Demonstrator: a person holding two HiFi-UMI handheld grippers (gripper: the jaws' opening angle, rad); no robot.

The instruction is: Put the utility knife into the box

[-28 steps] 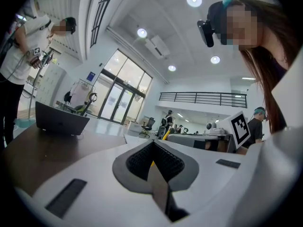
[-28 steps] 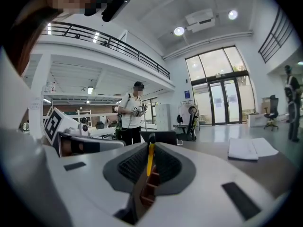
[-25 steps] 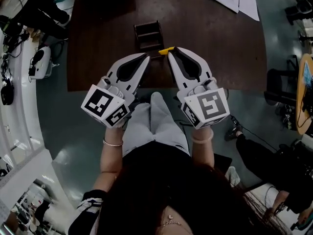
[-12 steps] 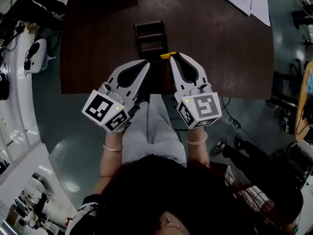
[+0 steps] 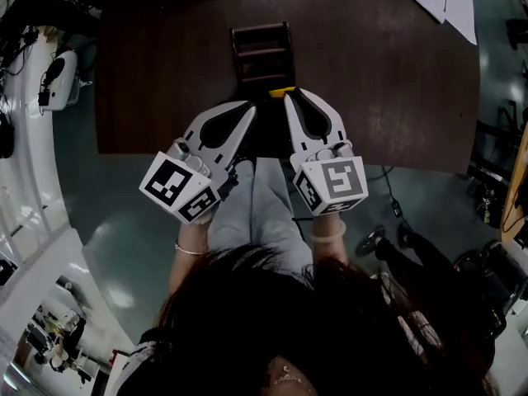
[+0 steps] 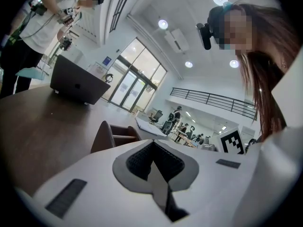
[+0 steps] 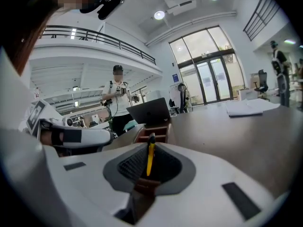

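The right tool (image 7: pixel 149 148) is clenched on the yellow utility knife (image 7: pixel 149 161), held above the near edge of the tabletop (image 5: pixel 379 81), just below the dark wooden box (image 5: pixel 262 52) at upper centre. The left tool (image 6: pixel 152 148) is clenched on nothing. Left to do, by my reading: reaching the box and letting go.

The head camera looks steeply down from above the person onto the left gripper (image 5: pixel 249 107), the right gripper (image 5: pixel 289 96) and the desk (image 5: pixel 371 81) beyond their jaws. Each gripper camera sits low and close behind its own jaws, facing forward across the desk, the right one past the utility knife (image 7: pixel 150 155). All three views share the box (image 5: pixel 262 52) just ahead of the jaws.
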